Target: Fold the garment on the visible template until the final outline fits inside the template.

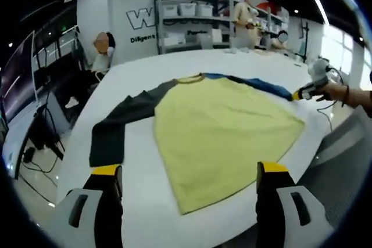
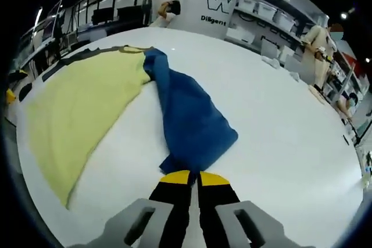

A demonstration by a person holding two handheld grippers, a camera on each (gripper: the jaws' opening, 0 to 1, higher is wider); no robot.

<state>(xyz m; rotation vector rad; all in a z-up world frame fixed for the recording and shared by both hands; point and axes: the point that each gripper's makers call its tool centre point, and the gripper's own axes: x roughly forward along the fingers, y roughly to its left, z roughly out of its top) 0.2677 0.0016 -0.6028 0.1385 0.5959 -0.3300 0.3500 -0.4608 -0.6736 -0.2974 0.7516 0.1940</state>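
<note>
In the left gripper view, far left, a seated person [image 1: 102, 50] in light clothes beside the wide white counter [image 1: 232, 65]. Nearer, lying flat on that counter, a dark grey cloth sleeve [image 1: 119, 126] stretching out to the left from a pale yellow long-sleeved garment [image 1: 221, 126] spread across the middle, its hem toward the camera. At the bottom, the left tool [image 1: 189, 172] with black, yellow-tipped jaws spread wide apart, hovering above the near hem, gripping nothing. Behind, grey metal shelving [image 1: 192, 18] stacked with white boxes, and a standing person [image 1: 244, 21] next to it. Along the garment's far edge, a blue cloth sleeve [image 1: 261, 85] running rightward to the right tool [image 1: 299, 93], held in a hand [image 1: 334, 91] at the counter's right edge. In the right gripper view, the yellow body [image 2: 81, 103] lying flat on the left, the blue sleeve [image 2: 192, 123] bunched and draped across the white counter [image 2: 279, 120] in the centre, narrowing down to the bottom. There, the right tool [image 2: 190, 176], yellow-tipped jaws pressed together on the sleeve's cuff end. Farther right, along the back wall, shelving [image 2: 273, 21] with bins and a standing person [image 2: 321, 42].
</note>
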